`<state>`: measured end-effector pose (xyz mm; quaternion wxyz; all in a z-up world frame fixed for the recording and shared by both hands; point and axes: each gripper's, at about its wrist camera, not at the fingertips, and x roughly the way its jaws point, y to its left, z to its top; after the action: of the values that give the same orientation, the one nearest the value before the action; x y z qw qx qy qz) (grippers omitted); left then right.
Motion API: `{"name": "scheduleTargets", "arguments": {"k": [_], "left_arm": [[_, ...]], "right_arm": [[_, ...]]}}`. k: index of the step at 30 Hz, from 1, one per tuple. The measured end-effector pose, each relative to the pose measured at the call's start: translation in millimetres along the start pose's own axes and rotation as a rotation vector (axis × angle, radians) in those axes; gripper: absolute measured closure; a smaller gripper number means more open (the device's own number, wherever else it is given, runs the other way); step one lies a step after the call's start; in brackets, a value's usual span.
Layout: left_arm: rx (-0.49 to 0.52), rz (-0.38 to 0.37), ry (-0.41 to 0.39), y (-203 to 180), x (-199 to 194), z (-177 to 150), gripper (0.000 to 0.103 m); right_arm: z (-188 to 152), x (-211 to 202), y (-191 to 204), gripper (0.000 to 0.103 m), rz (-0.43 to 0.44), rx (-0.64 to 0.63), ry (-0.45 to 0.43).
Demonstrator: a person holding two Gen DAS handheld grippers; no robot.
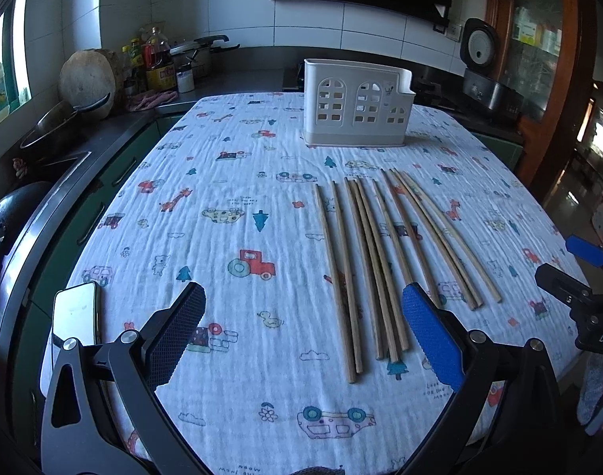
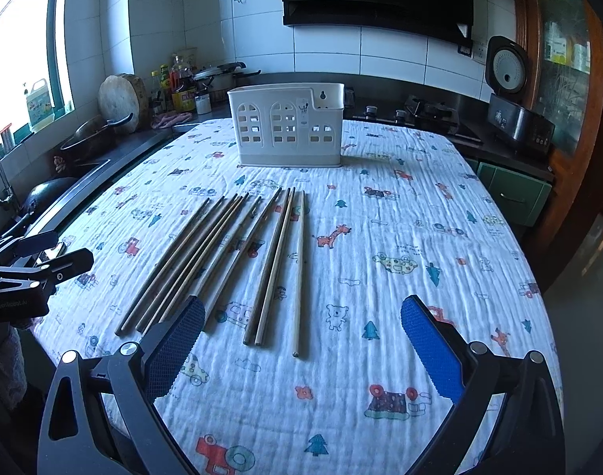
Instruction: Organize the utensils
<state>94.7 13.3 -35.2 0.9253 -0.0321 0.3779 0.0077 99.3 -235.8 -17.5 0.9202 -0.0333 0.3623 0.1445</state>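
The counter, under a printed cloth, carries everything; places below are given from the white utensil holder, which stands upright toward the counter's far end. The chopsticks lie loose in a rough fan on the near side of the holder, their far tips pointing at it and stopping short of its base; none is in it yet, so the sorting has not begun.

Both tools hover above the cloth on the near side of the holder, beyond the chopsticks' near ends. The left tool has its jaws spread wide with nothing between them, and so does the right tool, which sits closest to the lone chopstick on the fan's right edge.

To do the step well, I would start with that lone stick: it lies apart from its neighbours, so the pads can close across it without dragging others. Grip near the middle, lift it level, then tilt it upright before lowering it into the holder's open top. The thin sticks may roll on the wrinkled cloth, so close slowly.

The holder's inside is hidden by its front wall, so any dividers cannot be told. Several sticks overlap, making an exact count unsure. A flat shiny object lies at the counter's near left edge, well away from the holder; what it is I cannot say.
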Motion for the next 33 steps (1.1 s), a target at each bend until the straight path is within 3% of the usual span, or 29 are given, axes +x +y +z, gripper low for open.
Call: {"name": "scheduleTargets", "arguments": {"k": [19,23,25,27,33], "left_arm": [[-0.021,0.000,0.120,7,51,-1,0.007],[-0.028,-0.009,0.144,7,61,-2,0.016],[-0.034,-0.014,0.158,6,65,-1,0.026],[-0.044,-0.022,0.173,5,70,-1,0.035],[-0.083,-0.059,0.210,2,80,-1,0.060]], "right_arm": [[4,49,-4,0.007,0.010,0.003,0.096],[5,58,-4,0.008,0.017,0.008,0.111],[5,61,-2,0.010,0.020,0.002,0.115],[6,65,-1,0.021,0.025,0.001,0.123],[7,74,-5,0.031,0.047,0.019,0.139]]}}
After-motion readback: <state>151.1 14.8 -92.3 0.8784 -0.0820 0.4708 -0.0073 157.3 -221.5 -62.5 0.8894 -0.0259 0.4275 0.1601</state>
